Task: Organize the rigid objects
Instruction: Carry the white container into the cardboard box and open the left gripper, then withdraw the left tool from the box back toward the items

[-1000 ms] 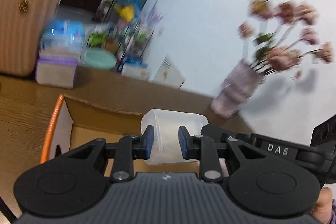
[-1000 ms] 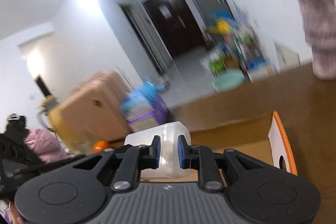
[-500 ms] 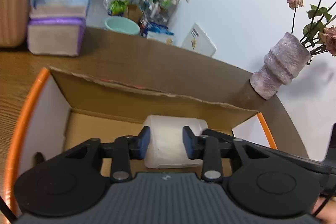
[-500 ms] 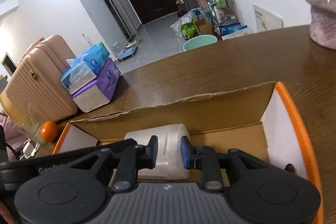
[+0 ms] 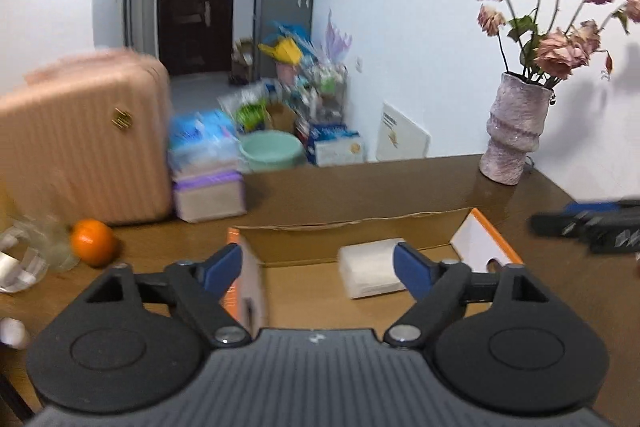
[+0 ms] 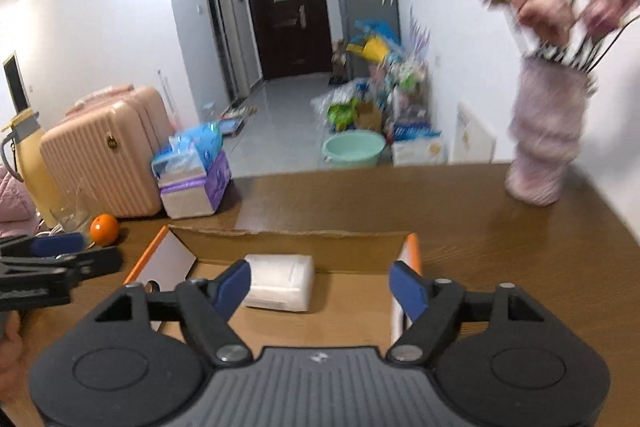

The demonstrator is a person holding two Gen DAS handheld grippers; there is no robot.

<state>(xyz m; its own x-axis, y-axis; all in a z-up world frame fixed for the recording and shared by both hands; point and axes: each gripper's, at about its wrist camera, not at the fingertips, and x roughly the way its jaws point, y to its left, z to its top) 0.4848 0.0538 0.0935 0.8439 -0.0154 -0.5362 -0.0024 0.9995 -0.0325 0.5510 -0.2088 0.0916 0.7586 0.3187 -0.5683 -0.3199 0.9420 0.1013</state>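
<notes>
Translucent container, left wrist view: white plastic container (image 5: 370, 267) lies on its side on the floor of the cardboard box (image 5: 352, 227), at about 1 o'clock from the frame's centre, free of both grippers.
Left gripper: left gripper (image 5: 318, 265) has just been opening; blue pads stand wide, gripping nothing, the container behind the right pad only.
Right gripper seen from left: right gripper (image 5: 588, 223) is at 3 o'clock, beside the box; its state cannot be told from here.
Right wrist view: container (image 6: 280, 281) rests near the box's (image 6: 288, 241) back wall at 12 o'clock, behind the left pad.
Right gripper: right gripper (image 6: 320, 287) has just been opening; released, empty.
Why: judged set inside the box for tidy storage.
Surroundings: orange (image 6: 104, 229) and vase (image 6: 544, 147) stand outside the box on the table (image 6: 500, 247).
</notes>
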